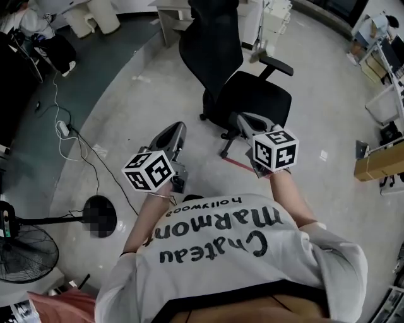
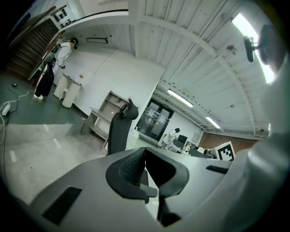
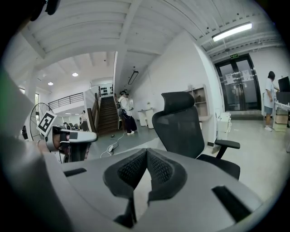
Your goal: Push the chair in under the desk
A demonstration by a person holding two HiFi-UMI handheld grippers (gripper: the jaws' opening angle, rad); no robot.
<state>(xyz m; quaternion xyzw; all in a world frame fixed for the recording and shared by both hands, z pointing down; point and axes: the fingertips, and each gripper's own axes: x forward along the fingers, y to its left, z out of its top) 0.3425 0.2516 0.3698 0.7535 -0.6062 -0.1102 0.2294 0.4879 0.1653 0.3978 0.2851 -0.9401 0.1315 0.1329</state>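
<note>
A black mesh office chair (image 1: 252,94) stands on the pale floor just ahead of me, its backrest (image 1: 211,44) toward a white desk (image 1: 169,11) at the top. My left gripper (image 1: 179,128) is left of the chair's base, apart from it, jaws shut and empty. My right gripper (image 1: 237,117) reaches to the near edge of the seat, also shut with nothing held; whether it touches is unclear. The left gripper view shows the shut left gripper (image 2: 145,152), the chair (image 2: 118,129) and the desk (image 2: 100,115) beyond. In the right gripper view the chair (image 3: 181,122) fills the space behind the shut right gripper (image 3: 147,154).
A floor fan (image 1: 25,249) stands at the lower left, with cables and a power strip (image 1: 63,129) on the floor beside it. A cardboard box (image 1: 379,161) and racks line the right edge. White bins (image 1: 95,16) and a seated person are at the far left.
</note>
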